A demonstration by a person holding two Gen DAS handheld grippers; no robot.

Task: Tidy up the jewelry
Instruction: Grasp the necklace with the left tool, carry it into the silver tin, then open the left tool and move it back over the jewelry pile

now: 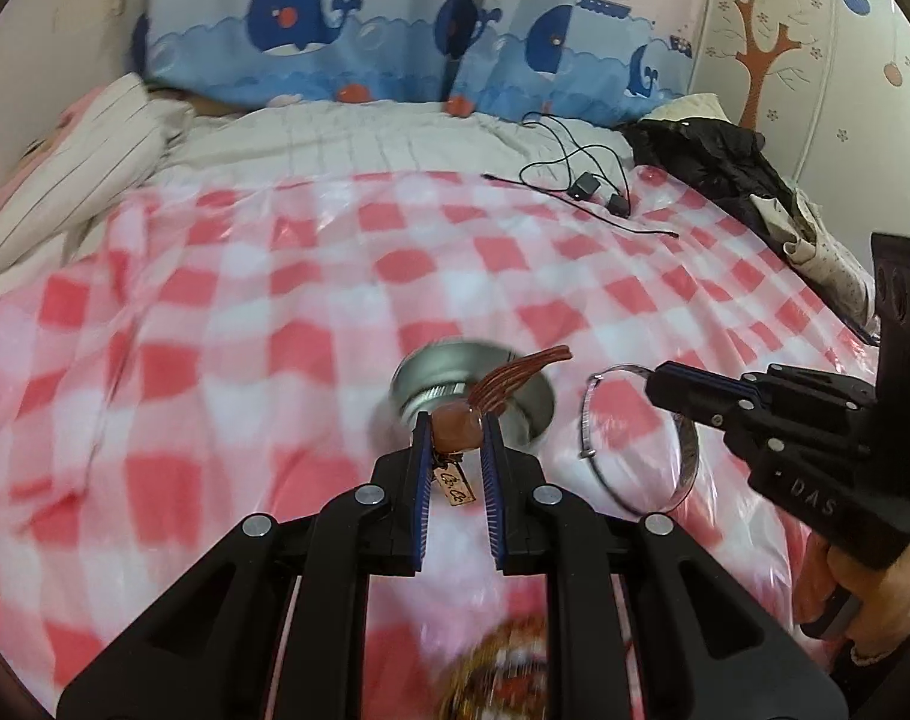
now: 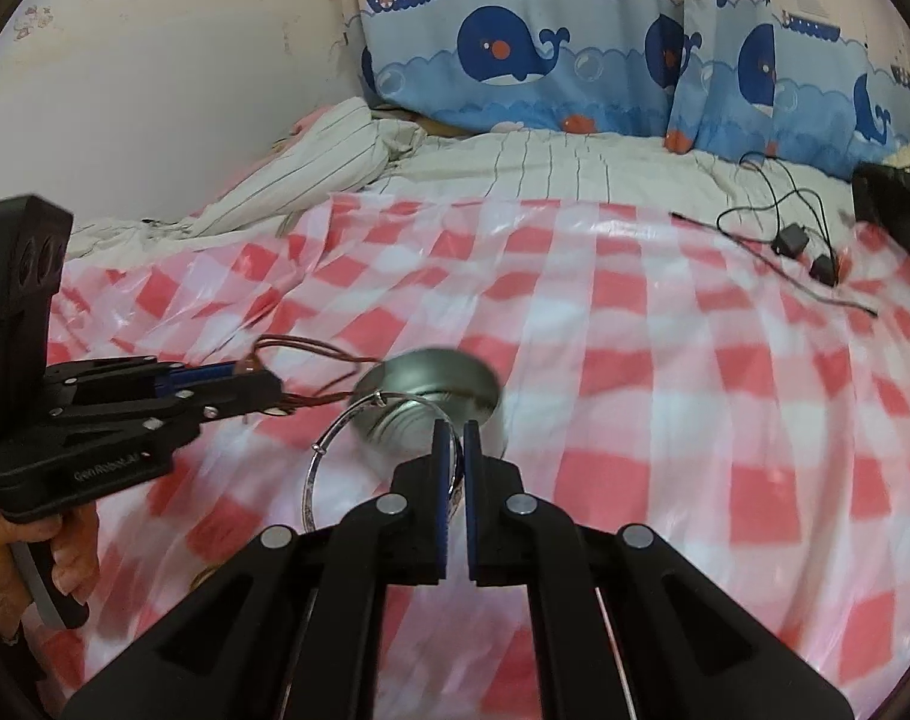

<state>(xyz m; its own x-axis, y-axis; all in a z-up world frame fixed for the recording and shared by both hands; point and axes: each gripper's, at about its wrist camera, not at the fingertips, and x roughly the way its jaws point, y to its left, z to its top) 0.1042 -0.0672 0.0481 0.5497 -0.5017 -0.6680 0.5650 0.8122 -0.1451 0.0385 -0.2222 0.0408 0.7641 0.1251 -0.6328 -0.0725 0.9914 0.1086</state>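
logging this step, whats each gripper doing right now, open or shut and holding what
left gripper: shut on the brown cord necklace, lifted.
right gripper: shut on the silver bangle, lifted.

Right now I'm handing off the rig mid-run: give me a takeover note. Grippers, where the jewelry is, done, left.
Left gripper: jaws shut on a brown cord piece with a small tag, its cords trailing toward the tin.
Right gripper: jaws shut on a silver bangle, held on edge.
Tin: round, metal, open, on the checked sheet just ahead of both grippers. Contents can't be made out.
Done: both pieces picked up.
Left: likely drop both into the tin. Something beaded and blurred lies below the left gripper, perhaps next.
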